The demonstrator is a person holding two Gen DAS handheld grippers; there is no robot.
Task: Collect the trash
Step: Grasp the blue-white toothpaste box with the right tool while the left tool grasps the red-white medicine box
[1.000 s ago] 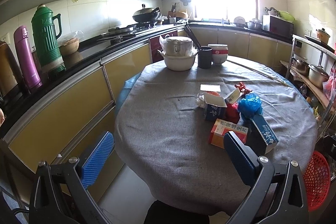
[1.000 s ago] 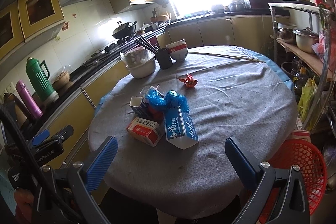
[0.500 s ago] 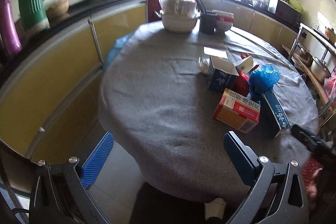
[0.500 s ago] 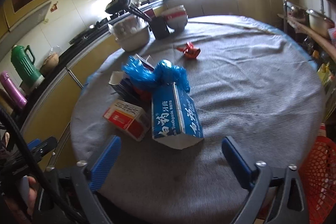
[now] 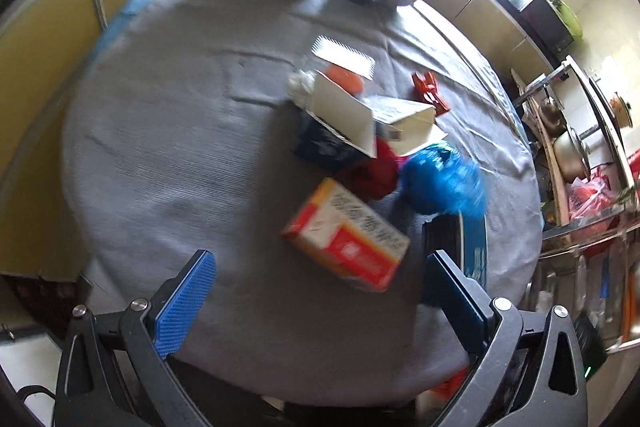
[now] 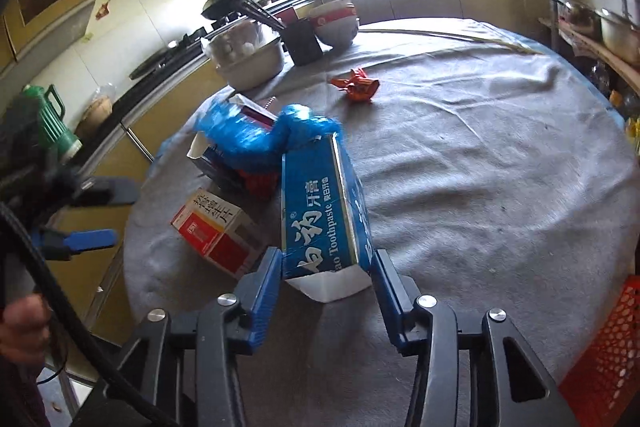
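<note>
With its jaws just closing around the near end of the toothpaste box [image 6: 320, 211], the right gripper [image 6: 325, 281] seems mid-pickup; next, firm the pinch and lift; left gripper [image 5: 316, 291] hangs wide open, empty

Blue toothpaste box [image 6: 320, 215], red-orange carton [image 6: 212, 227], grey tablecloth [image 6: 480, 167].

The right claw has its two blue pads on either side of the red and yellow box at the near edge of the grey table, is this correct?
Not quite. In the right wrist view the right claw has its pads on either side of the blue toothpaste box, not the red and yellow box, which lies beside it. Its jaws have just been closing around that box.
</note>
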